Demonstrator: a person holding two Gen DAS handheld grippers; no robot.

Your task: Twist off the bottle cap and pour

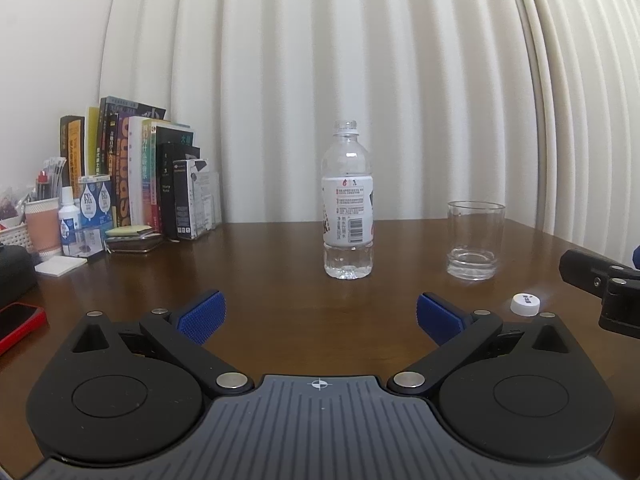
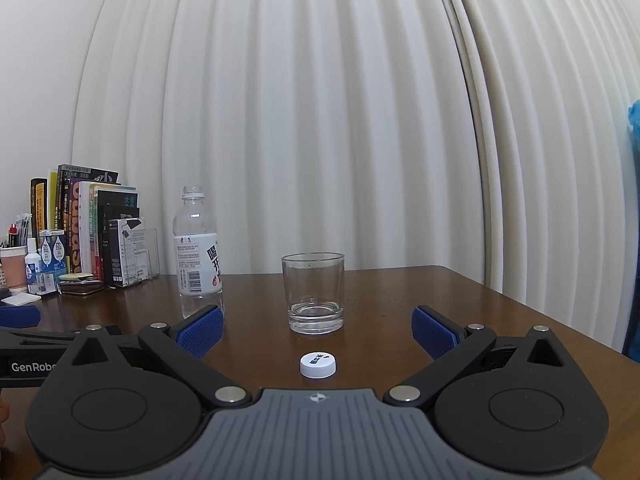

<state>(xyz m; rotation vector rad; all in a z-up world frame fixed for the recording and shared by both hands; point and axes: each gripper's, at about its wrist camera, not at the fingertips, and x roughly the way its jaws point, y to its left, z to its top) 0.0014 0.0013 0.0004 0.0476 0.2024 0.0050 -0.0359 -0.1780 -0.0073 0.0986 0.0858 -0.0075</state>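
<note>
My left gripper (image 1: 321, 316) hangs with its fingers spread wide and empty — the bottle (image 1: 347, 204) stands upright and uncapped at my 12 o'clock on the counter (image 1: 260, 264), well apart. The glass (image 1: 474, 240) sits at 2 o'clock, holding a shallow layer of water. My right gripper (image 2: 317, 330) has its fingers apart too — the white cap (image 2: 318, 365) lies on the counter between them, glass just beyond. Books (image 1: 132, 172) line up at 10 o'clock.

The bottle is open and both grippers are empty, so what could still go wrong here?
The uncapped water bottle looks nearly empty and light; a bump from the open left hand-held gripper could tip it. The loose white cap lies right before the open right hand-held gripper and might get knocked away.
</note>
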